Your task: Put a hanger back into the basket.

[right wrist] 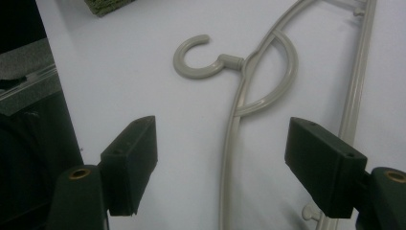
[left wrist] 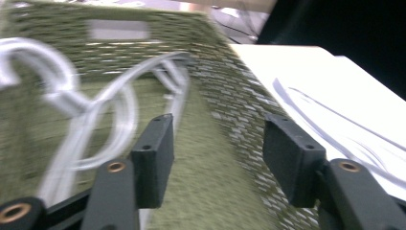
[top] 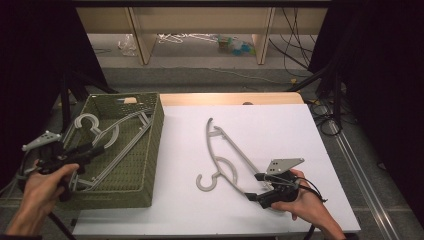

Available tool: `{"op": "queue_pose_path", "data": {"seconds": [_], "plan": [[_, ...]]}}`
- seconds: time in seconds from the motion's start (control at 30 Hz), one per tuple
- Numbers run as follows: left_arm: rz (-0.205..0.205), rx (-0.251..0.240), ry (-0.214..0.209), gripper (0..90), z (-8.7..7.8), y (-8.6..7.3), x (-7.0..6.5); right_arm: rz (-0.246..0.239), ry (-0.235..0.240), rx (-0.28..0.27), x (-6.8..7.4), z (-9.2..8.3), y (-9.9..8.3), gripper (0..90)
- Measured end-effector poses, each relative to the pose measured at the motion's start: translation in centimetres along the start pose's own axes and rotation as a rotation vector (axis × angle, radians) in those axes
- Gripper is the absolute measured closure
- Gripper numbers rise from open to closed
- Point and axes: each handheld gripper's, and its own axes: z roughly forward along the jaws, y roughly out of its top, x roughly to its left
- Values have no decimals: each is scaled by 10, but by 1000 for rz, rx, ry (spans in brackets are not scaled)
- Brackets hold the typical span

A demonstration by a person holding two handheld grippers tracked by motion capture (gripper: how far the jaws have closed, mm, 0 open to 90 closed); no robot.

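Observation:
A grey plastic hanger (top: pixel 235 150) lies flat on the white table sheet (top: pixel 280 125), its hook (right wrist: pixel 191 64) toward the near edge. My right gripper (top: pixel 256 186) stands open at the hanger's near end. One hanger arm runs between its jaws (right wrist: pixel 222 163) and neither pad presses on it. A second grey hanger (top: pixel 107 132) lies inside the green woven basket (top: pixel 152 150) at the left. My left gripper (top: pixel 92 150) hovers over the basket's near left corner, open, with nothing between its jaws (left wrist: pixel 218 158). That view is blurred, and the basket hanger (left wrist: pixel 72 103) lies ahead and to the left.
The basket's right wall (left wrist: pixel 225 96) borders the white sheet. A strip of bare wooden table (top: pixel 230 98) runs along the far edge. Beyond it are floor, shelf legs (top: pixel 262 40), cables (top: pixel 295 45) and black curtains on both sides.

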Motion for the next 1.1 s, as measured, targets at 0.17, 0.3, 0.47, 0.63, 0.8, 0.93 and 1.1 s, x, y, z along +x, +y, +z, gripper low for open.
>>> {"op": "queue_pose_path", "data": {"seconds": [0.17,0.3,0.47,0.63,0.8,0.93,1.1], "plan": [[38,-55,-179,376,5,-14,-47,12,-20,-8,0,1,-1,275],[75,-65,-240,356,12,-21,-70,27,-34,-8,0,2,-2,266],[164,-64,-311,279,20,-34,-111,55,-47,-11,-1,5,-4,244],[238,-49,-335,244,35,-57,-140,55,-64,-23,1,8,-3,235],[304,-17,-313,206,45,-73,-150,61,-68,-41,3,10,-4,229],[290,-45,-307,164,48,-81,-151,59,-67,-36,4,13,-5,218],[319,-55,-325,160,48,-82,-151,59,-67,-27,6,15,-5,212]]}}
